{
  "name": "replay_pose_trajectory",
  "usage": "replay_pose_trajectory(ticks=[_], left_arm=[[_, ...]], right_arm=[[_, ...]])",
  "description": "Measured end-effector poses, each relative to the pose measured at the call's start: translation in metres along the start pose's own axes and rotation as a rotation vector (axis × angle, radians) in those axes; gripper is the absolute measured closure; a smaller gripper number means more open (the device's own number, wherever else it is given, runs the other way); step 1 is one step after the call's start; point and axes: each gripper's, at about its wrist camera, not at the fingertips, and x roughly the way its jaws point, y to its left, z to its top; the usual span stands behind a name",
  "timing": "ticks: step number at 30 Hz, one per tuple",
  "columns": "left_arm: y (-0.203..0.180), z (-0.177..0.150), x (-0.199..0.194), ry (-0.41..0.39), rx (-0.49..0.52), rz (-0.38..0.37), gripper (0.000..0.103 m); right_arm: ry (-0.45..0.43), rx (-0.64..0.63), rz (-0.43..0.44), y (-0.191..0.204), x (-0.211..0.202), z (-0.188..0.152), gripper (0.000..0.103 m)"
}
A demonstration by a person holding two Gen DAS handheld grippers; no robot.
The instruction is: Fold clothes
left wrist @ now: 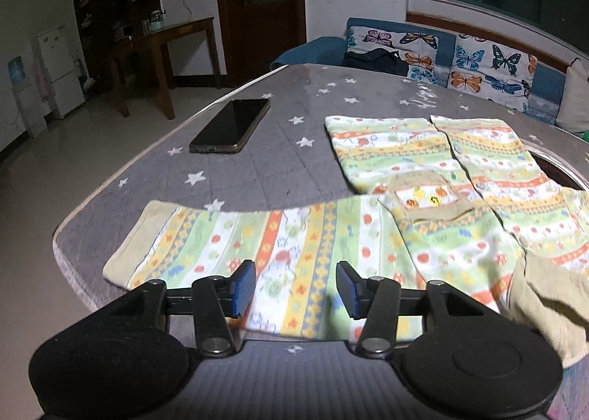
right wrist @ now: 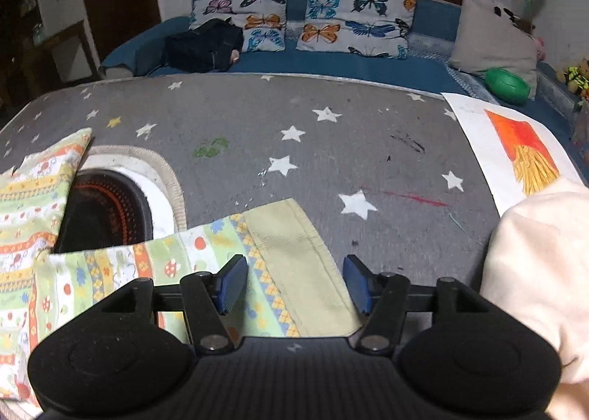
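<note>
You are holding both jaws released — left gripper (left wrist: pixel 296 287) over one sleeve of the striped, fruit-print cotton baby garment (left wrist: pixel 423 177), right gripper (right wrist: pixel 294 285) over the other sleeve's beige cuff (right wrist: pixel 294 254). Risk: the thin fabric bunching ahead of your fingers, skewing any fold.

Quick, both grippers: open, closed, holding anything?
Left gripper: open, over a sleeve, holding nothing.
Right gripper: open, over a sleeve cuff, holding nothing.
</note>
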Motion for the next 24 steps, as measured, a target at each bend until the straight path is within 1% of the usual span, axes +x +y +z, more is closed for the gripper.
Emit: replay_pose_trajectory(ticks=[2,3,4,5,7,8,12,16,21,24], left_arm=[[0.0,-0.005,-0.001,0.006,-0.004,-0.002,0.049],[0.0,-0.007,0.0,0.011,-0.007,-0.003,0.049],[-0.001,-0.009,0.0,0.016,-0.01,-0.004,0.049],[-0.001,-0.011,0.001,0.022,-0.012,-0.005,0.049],[-0.002,-0.013,0.001,0.026,-0.012,-0.01,0.049],[-0.003,-0.014,0.001,0.028,-0.011,-0.013,0.049],[-0.006,-0.015,0.0,0.025,-0.004,-0.019,0.048],[-0.009,-0.016,-0.002,0.019,0.002,-0.024,0.048],[-0.009,-0.018,-0.005,0.016,-0.004,-0.036,0.048],[-0.005,-0.018,-0.009,0.009,-0.016,-0.031,0.048]], right_arm=[[0.002,0.01,0.006,-0.001,-0.001,-0.001,0.053],[0.0,0.015,0.003,-0.001,-0.002,-0.002,0.061],[0.001,0.017,0.006,-0.001,-0.003,-0.002,0.078],[-0.003,0.027,0.019,0.0,-0.006,-0.002,0.086],[-0.014,0.052,0.049,0.001,-0.013,-0.002,0.095],[-0.02,0.064,0.064,0.001,-0.017,-0.001,0.097],[-0.049,0.078,0.149,0.013,-0.038,0.004,0.097],[-0.069,0.092,0.316,0.039,-0.066,0.02,0.098],[-0.08,0.058,0.511,0.095,-0.095,0.04,0.098],[-0.08,0.005,0.601,0.138,-0.103,0.048,0.098]])
